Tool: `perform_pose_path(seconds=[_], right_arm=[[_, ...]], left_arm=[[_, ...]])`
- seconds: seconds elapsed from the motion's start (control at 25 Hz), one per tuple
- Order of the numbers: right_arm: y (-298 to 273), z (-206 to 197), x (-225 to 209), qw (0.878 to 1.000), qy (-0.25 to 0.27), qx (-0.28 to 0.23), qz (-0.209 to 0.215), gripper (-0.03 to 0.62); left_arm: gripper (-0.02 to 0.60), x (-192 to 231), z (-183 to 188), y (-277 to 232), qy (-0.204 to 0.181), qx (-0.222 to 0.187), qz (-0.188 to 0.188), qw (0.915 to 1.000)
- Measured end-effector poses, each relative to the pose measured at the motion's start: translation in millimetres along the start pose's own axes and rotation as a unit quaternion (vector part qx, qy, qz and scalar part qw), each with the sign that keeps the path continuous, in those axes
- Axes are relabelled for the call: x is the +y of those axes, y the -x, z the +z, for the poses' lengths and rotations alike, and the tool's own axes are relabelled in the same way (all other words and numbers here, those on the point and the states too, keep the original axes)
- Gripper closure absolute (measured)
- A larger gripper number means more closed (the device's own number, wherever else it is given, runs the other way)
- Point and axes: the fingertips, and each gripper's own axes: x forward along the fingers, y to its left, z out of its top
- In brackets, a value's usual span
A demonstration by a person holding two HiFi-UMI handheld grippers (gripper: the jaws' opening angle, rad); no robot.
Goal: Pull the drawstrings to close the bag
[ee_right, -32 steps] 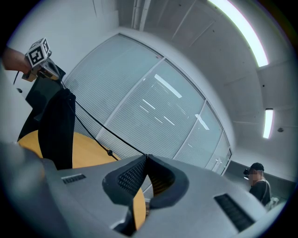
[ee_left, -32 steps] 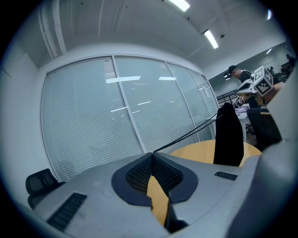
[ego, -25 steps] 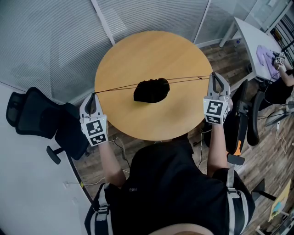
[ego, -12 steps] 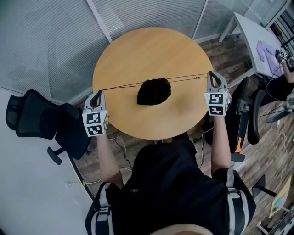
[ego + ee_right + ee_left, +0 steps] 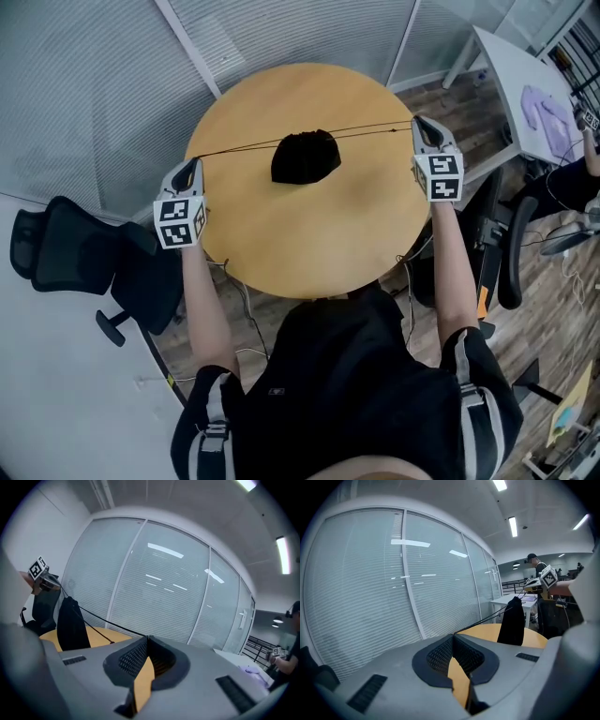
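The round wooden table [image 5: 309,234] carries the black drawstring bag [image 5: 305,157], which sits a little toward 12 o'clock from the centre. It looks like thin, limp cloth and seems light, so it will probably slump or slide rather than resist. It is best handled by its cords, not its body.

In the gripper views the bag stands tall and narrow, long axis upright, with the cinched mouth at the top where the cords meet it (I cannot tell whether its base rests on the table).

The left gripper [image 5: 192,161] is at the table's 9 o'clock rim and the right gripper [image 5: 417,122] is near 2 o'clock. Each has its jaws closed on a cord end.

The drawstrings [image 5: 239,150] run taut and nearly straight from 9 toward 3 through the bag's mouth. They are thin and could slip if the pinch eases.
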Motion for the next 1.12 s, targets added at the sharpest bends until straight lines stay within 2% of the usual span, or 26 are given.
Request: perform_pose_path(seconds=[0.12, 0.2, 0.44, 0.68, 0.92, 1.12], right_arm=[[-6, 0, -6, 1.000, -0.006, -0.003, 0.004, 0.534], [-7, -18, -4, 1.000, -0.011, 0.010, 0.014, 0.534], [-3, -127, 30, 0.993, -0.001, 0.094, 0.069, 0.534], [17, -204, 65, 0.980, -0.019, 0.161, 0.116, 0.534], [35, -252, 86, 0.967, -0.052, 0.209, 0.136, 0.534], [55, -305, 106, 0.951, -0.041, 0.267, 0.150, 0.534]], left_arm=[[0.566, -1, 5, -7, 0.001, -0.003, 0.002, 1.0000], [0.565, -9, -6, -11, 0.003, 0.006, -0.001, 1.0000], [0.565, -50, -93, -15, 0.015, 0.066, -0.029, 0.9973], [0.565, -88, -183, -4, 0.035, 0.150, -0.064, 0.9860], [0.565, -119, -242, 10, 0.051, 0.200, -0.092, 0.9742], [0.565, -144, -284, 22, 0.054, 0.242, -0.116, 0.9618]])
